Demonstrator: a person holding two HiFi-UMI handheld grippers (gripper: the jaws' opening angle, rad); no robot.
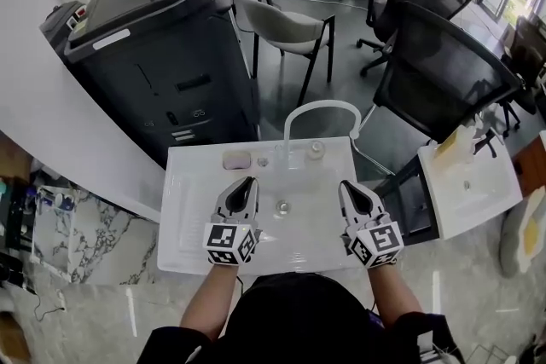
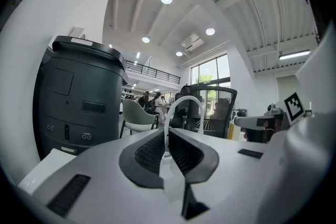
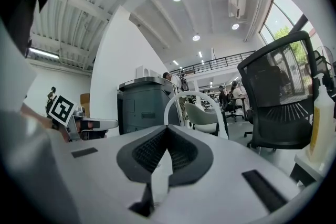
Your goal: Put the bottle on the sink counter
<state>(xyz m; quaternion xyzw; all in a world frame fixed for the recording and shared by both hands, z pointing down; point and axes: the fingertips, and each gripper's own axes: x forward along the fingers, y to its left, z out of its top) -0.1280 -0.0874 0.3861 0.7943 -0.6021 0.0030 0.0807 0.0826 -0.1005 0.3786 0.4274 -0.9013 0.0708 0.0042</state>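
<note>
The left claw (image 1: 248, 183) has its jaws pressed together with nothing between them, and the right claw (image 1: 347, 186) is likewise closed and empty. Both hang side by side over the near half of the white sink worktop (image 1: 182, 222), pointing toward its far edge, one on each side of the drain (image 1: 281, 206) in the middle of the shallow basin (image 1: 311, 230). On the far rim stands the white arched tap (image 1: 320, 108). A pale pink pad (image 1: 237, 159) lies to its left and a small clear round thing (image 1: 316, 150) sits to its right. The bottle (image 3: 321, 123) is not on this worktop. It stands well apart to the right, on a smaller white worktop (image 1: 490, 196), near that one's far left corner. It is pale yellow and upright, its long axis vertical and its neck pointing up. Beyond the sink, a big dark grey printer (image 1: 153, 38) stands at the far left and a black mesh chair (image 1: 444, 72) at the far right.
</note>
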